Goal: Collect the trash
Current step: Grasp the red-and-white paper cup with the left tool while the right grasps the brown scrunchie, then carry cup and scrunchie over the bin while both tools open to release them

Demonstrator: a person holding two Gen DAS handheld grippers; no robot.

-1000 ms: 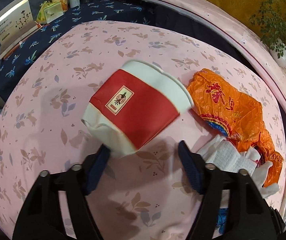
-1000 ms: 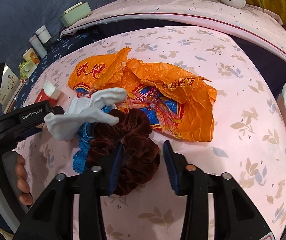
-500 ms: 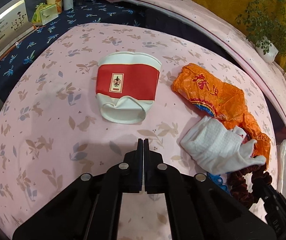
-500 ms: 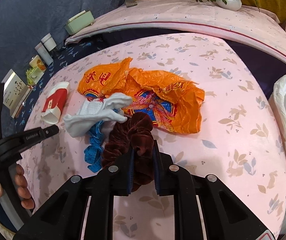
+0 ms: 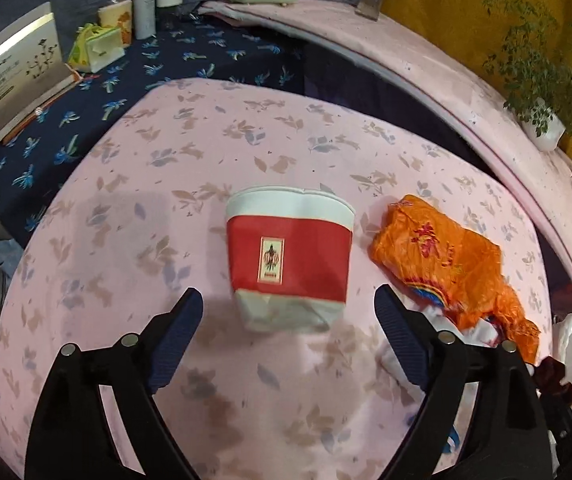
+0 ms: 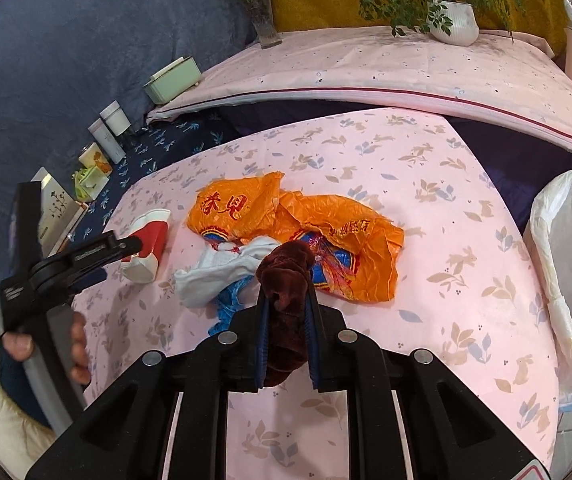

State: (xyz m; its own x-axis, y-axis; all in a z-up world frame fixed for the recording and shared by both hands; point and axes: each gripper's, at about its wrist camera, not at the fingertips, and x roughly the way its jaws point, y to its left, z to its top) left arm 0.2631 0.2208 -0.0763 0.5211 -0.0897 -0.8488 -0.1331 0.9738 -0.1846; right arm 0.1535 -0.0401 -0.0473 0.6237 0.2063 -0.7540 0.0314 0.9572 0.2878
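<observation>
Scrunchie (image 6: 286, 280) pinched in right claw (image 6: 286, 300) — left claw (image 5: 287, 312) opening.

One cup (image 5: 289, 264), one orange bag (image 6: 297, 232), one scrunchie (image 6: 286, 276), perhaps one glove (image 6: 226, 276).

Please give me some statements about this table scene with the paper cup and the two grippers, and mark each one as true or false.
1. The right gripper is shut on the brown velvet scrunchie. True.
2. The crushed red-and-white paper cup stands upright. False: it lies flattened on its side on the pink rabbit-print tablecloth.
3. The left gripper holds the cup. False: its jaws are opening and stand wide, with the cup lying ahead of them, untouched.
4. A crumpled orange plastic bag lies on the table. True.
5. The white-lined trash bin is at the right edge of the right wrist view. True.
6. The bin is full of orange bags. False: only its white liner shows.
</observation>
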